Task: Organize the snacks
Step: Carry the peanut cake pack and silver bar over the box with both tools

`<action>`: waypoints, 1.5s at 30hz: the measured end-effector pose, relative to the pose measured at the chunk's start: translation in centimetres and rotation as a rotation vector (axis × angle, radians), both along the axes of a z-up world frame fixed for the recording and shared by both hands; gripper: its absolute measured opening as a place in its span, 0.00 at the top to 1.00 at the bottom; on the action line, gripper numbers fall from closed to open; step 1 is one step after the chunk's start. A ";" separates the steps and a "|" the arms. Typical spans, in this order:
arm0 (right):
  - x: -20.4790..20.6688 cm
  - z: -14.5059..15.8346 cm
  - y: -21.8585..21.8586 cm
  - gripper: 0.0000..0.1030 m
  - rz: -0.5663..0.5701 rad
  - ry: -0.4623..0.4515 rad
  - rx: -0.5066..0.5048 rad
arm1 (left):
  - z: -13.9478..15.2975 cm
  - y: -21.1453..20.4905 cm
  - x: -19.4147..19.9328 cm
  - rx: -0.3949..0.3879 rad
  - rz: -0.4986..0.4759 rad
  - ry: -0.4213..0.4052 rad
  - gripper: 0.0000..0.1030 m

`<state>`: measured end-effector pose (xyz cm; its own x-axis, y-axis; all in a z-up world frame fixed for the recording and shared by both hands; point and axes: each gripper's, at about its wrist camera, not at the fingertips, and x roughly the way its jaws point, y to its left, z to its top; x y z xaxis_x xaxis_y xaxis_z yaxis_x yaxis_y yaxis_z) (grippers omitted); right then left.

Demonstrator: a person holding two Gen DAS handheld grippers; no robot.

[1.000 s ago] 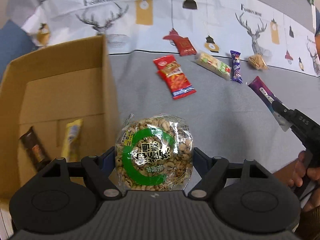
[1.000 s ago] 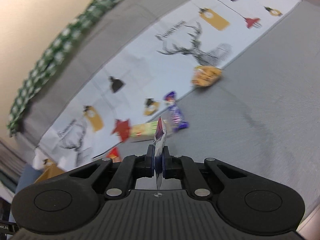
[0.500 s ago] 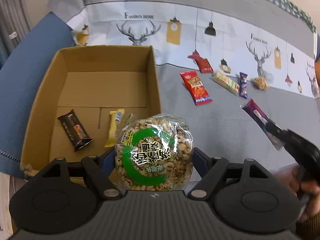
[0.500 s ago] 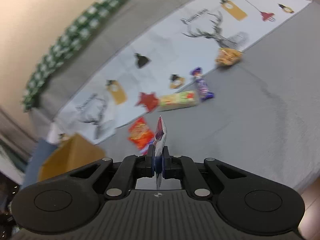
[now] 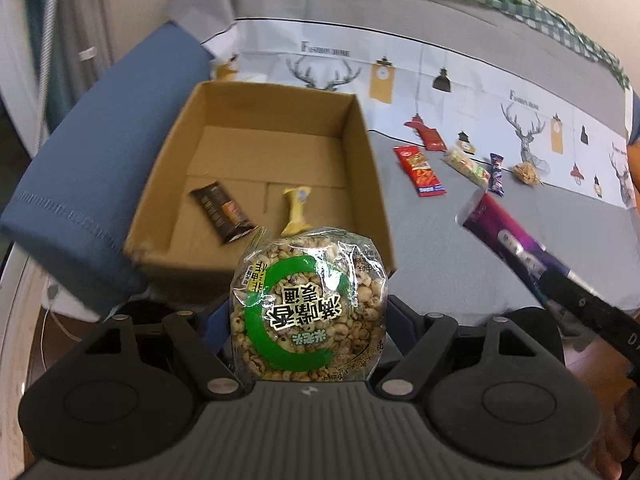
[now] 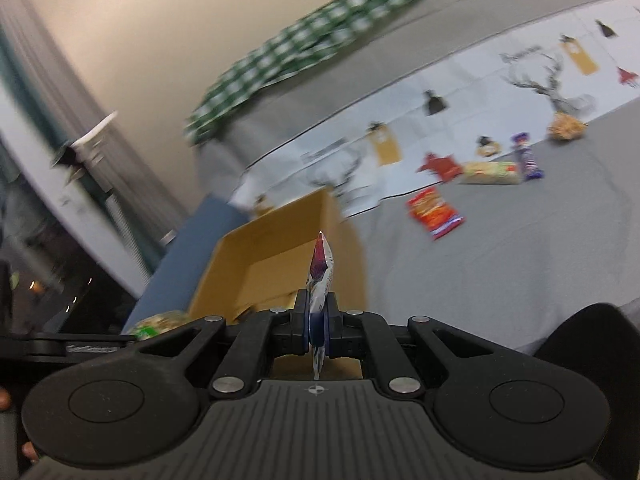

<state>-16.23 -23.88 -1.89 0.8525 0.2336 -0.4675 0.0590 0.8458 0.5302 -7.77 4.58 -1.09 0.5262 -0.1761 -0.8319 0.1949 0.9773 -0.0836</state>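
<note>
My left gripper is shut on a round clear pack of puffed grain with a green ring, held just in front of the open cardboard box. The box holds a dark brown bar and a yellow wrapper. My right gripper is shut on a thin purple snack packet, seen edge-on, near the box. In the left wrist view that packet hangs to the right of the box.
Several snacks lie on the grey cloth: a red packet, a small red one, a green-yellow bar, a blue bar, a golden cluster. A blue cushion lies left of the box.
Both grippers moved left toward the box, each keeping its snack. The left view drew back and now shows the whole box; the right view now has the box straight ahead.
</note>
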 end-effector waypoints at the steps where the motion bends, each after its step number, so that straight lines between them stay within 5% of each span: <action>1: -0.3 0.4 0.8 0.94 0.012 -0.008 -0.019 | -0.1 0.5 -0.6 -0.005 0.010 -0.001 0.20; 14: -1.7 3.3 4.9 0.94 0.076 -0.060 -0.114 | 0.1 3.2 -3.8 -0.082 0.010 -0.035 0.20; 45: -0.9 2.9 6.4 0.94 0.101 -0.030 -0.140 | -0.5 4.2 -3.2 -0.106 0.036 -0.019 0.20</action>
<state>-17.12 -17.50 1.06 0.8419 0.2529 -0.4767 -0.0440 0.9126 0.4066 -11.00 8.81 -1.55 0.5495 -0.2435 -0.7992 0.1627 0.9695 -0.1835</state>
